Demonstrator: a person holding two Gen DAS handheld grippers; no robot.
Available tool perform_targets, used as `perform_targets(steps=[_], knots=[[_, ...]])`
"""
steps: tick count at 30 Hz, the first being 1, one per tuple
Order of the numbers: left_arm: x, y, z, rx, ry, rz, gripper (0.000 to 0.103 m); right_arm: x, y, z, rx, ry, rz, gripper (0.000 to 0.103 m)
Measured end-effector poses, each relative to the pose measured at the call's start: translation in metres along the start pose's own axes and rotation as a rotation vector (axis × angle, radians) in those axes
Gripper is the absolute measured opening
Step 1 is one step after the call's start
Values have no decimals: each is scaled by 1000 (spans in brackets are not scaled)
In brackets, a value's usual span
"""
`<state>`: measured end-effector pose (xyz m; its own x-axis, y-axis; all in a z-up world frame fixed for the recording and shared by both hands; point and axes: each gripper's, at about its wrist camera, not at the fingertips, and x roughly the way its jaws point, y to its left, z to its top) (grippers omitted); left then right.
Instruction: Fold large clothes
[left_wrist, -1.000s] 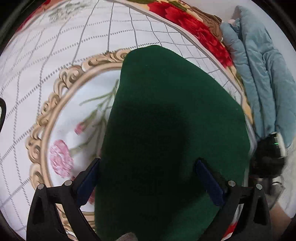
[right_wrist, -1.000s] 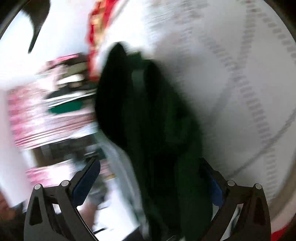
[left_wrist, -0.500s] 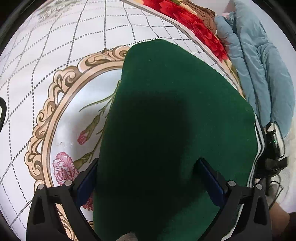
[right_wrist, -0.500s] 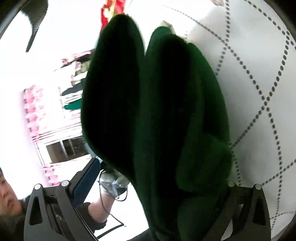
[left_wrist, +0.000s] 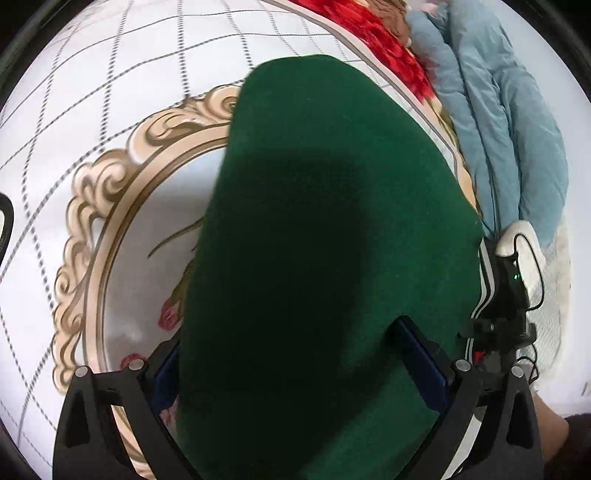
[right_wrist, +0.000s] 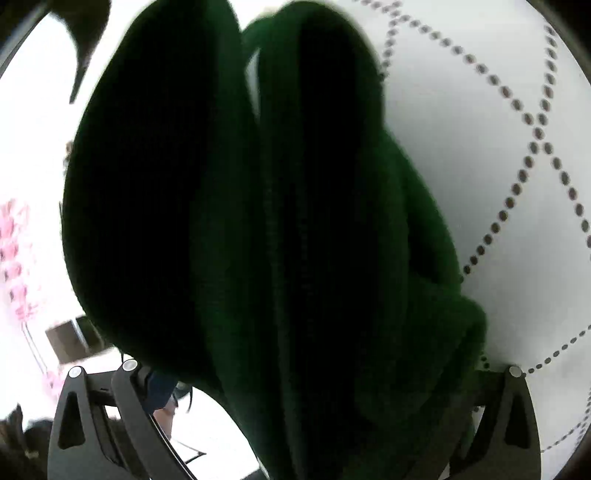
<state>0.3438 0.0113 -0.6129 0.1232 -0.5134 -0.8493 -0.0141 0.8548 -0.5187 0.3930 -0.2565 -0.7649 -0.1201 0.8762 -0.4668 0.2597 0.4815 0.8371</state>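
Patterned bedspread (left_wrist: 110, 92) fills your frame, one blue quilt (left_wrist: 509, 122) upper right. Your left gripper (left_wrist: 295, 354) and right gripper (right_wrist: 295, 373) each stand wide with one green garment (left_wrist: 325, 240) between the fingers; whether they grip it, I can't tell.

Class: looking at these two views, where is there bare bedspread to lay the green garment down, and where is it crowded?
Free: the white lattice bedspread left of the dark green garment. Crowded: the right edge, with the light blue quilted jacket beside the red floral border.

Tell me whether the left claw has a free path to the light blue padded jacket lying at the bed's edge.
Probably not as things stand. The left claw has the green garment between its fingers, filling the way forward, and the light blue jacket lies off to the right beyond the garment's edge.
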Motion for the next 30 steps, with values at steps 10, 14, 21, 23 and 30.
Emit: perform_targets(steps=[10,14,21,23,30], knots=[[-47,-34,11,140,-129,77,88,9,27,-5,8,-91,9,67],[-60,-37,24,157,-148,90,88,10,44,4,-6,-103,58,66],[-92,-53,77,170,-204,84,88,3,81,46,-49,-120,87,65],[-105,-55,103,177,-228,81,88,-7,89,58,-65,-127,91,65],[-115,-77,213,183,-315,94,88,-30,149,172,-130,-145,99,66]])
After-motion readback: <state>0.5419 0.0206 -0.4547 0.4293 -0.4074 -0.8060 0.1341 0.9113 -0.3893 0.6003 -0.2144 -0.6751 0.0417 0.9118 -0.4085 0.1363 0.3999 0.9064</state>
